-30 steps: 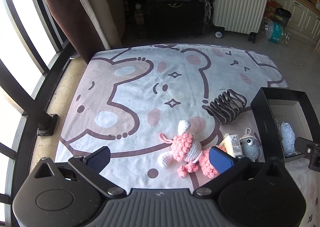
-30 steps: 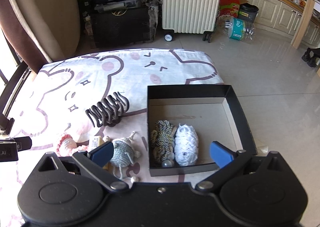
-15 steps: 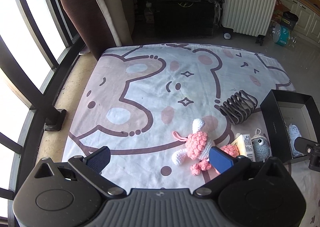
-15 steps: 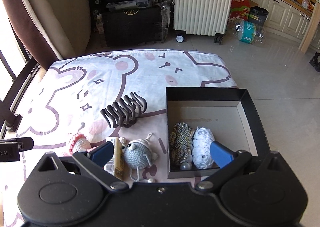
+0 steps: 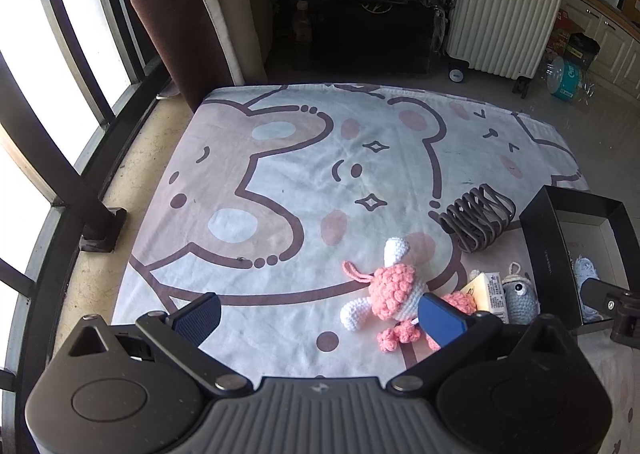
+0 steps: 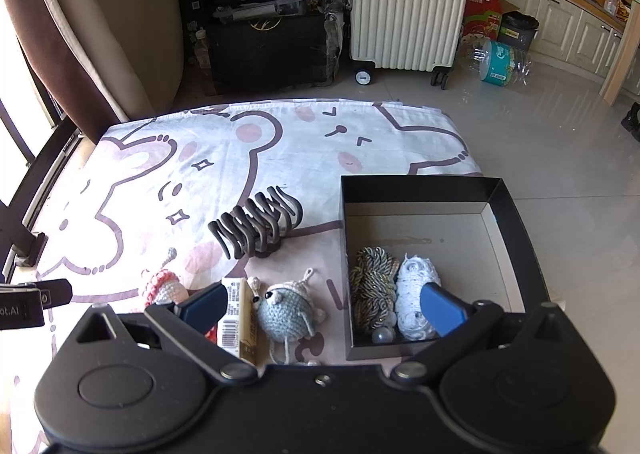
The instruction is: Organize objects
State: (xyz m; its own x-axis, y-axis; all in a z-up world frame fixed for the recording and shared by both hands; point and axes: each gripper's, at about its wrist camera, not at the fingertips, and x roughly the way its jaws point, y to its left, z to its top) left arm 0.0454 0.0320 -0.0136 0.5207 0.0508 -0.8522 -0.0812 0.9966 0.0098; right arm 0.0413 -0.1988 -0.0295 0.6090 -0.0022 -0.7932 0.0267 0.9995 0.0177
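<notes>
A black open box (image 6: 514, 230) sits at the blanket's right side, holding a dark twisted yarn skein (image 6: 370, 286), a white yarn bundle (image 6: 414, 286) and small beads. Left of it lie a grey-blue crochet toy (image 6: 286, 312), a small yellow carton (image 6: 240, 318), a dark claw hair clip (image 6: 256, 228) and a pink crochet doll (image 5: 394, 286). My left gripper (image 5: 320, 316) is open, hovering near the pink doll. My right gripper (image 6: 322, 304) is open above the grey toy and the box's near edge. The box (image 5: 548, 250) also shows in the left wrist view.
The bear-print blanket (image 5: 304, 174) covers the floor. A window railing (image 5: 52, 158) and brown curtain stand to the left. A white suitcase (image 6: 408, 2), black cases (image 6: 268, 42) and a plastic bottle (image 6: 496, 62) stand beyond the blanket on tiled floor.
Both grippers have drawn back and shifted left, so the objects and box slid rightward in both views. Both stay open and nothing was picked up.
</notes>
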